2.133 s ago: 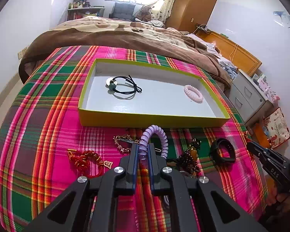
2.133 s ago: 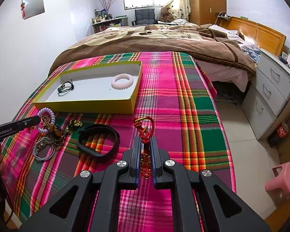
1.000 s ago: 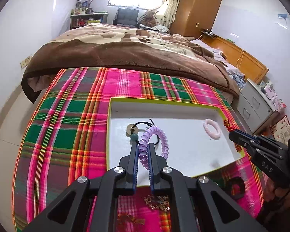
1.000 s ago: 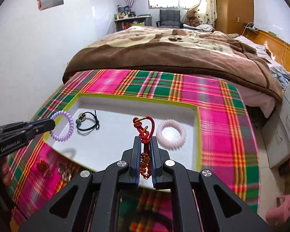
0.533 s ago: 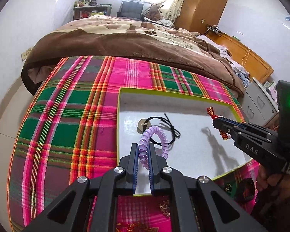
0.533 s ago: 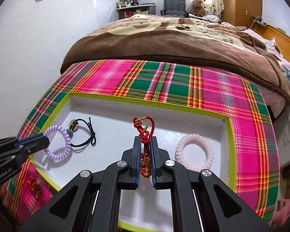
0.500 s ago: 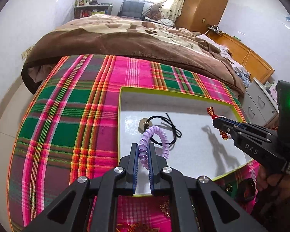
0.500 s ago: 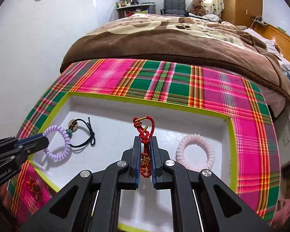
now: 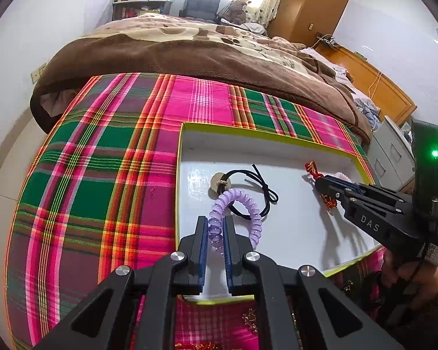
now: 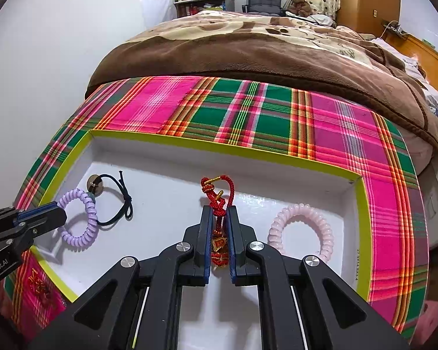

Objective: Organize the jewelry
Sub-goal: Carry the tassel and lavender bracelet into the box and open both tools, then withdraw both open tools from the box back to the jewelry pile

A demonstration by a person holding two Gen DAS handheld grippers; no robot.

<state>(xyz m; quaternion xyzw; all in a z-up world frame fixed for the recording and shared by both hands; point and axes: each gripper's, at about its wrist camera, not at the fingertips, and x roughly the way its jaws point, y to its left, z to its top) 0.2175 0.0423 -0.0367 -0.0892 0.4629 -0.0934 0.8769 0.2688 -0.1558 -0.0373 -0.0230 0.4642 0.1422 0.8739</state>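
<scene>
In the left wrist view, the left tongs (image 9: 216, 234) are closed on a purple spiral hair tie (image 9: 235, 213), pinching one side of the coil while the rest of the loop stands out ahead of the fingertips above the white floor of the yellow-rimmed tray (image 9: 277, 135). Beyond the loop, a black cord with a round pendant (image 9: 242, 188) lies in the tray. To the right, the right tongs (image 9: 321, 182) reach over the tray holding a red knotted charm (image 9: 312, 170). The tray sits on a pink and green plaid blanket (image 9: 102, 160) spread on the bed. In the right wrist view, the right tongs (image 10: 219, 224) are clamped on the red knotted charm (image 10: 217, 195), its loop poking up past the tips and a gold piece hanging between the fingers. A pink spiral hair tie (image 10: 302, 232) lies in the tray (image 10: 219, 145) to the right, near the wall. At left, the left tongs (image 10: 54, 214) hold the purple spiral hair tie (image 10: 80, 218) over the tray, close to the black cord (image 10: 116, 201).
</scene>
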